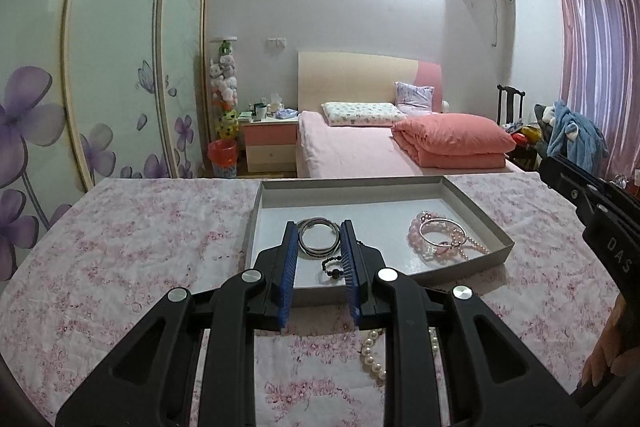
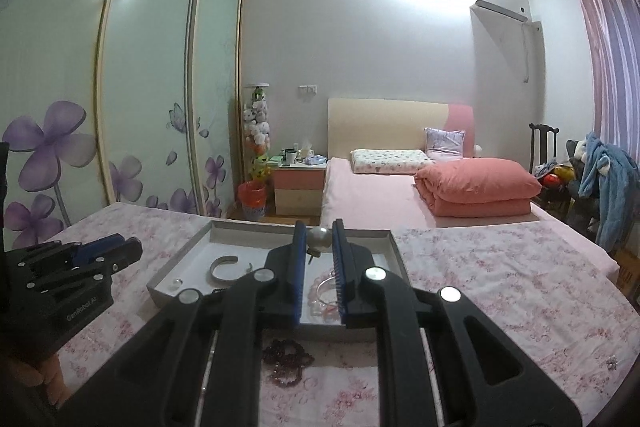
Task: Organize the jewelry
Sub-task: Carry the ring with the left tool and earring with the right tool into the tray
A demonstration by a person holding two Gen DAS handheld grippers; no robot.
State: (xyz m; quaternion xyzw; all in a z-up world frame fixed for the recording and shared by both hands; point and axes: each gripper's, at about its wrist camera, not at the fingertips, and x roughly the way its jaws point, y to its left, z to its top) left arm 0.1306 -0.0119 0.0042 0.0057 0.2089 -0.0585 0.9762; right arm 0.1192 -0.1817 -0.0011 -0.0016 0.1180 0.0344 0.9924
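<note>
Right wrist view, near to far, all placed against the tray (image 2: pixel 400 259). Nearest, short of the tray's front edge, a dark red bead bracelet (image 2: pixel 286 357) lies on the floral cloth (image 2: pixel 500 287), not yet put away. Above the tray's front edge, the right gripper (image 2: pixel 320 241) is clenched on a pearl piece (image 2: pixel 319 238), a round pearl with a small metal post below it, probably an earring; too small to be sure. The pearl is held high, over the tray's middle toward its far wall. Inside the tray: a silver cuff (image 2: pixel 222 269) to the left, pink beads (image 2: pixel 320 293) partly hidden behind the right finger.

Left wrist view. Short of the tray (image 1: pixel 486 225), a pearl strand (image 1: pixel 372 355) lies on the cloth under the gripper body. The left gripper (image 1: pixel 320 245) hangs released over the tray's near-left part, jaws standing either side of the silver bangles (image 1: pixel 318 237) without pinching them; a black bead string (image 1: pixel 334 267) lies just in front. Pink bracelets (image 1: pixel 434 239) sit at the tray's right.

Step in hand, as I read it: placing the pearl piece into the tray. Next move calls for lowering it to a bare patch of the tray floor, then letting go; afterwards the red bracelet and pearl strand outside the tray remain to collect.
</note>
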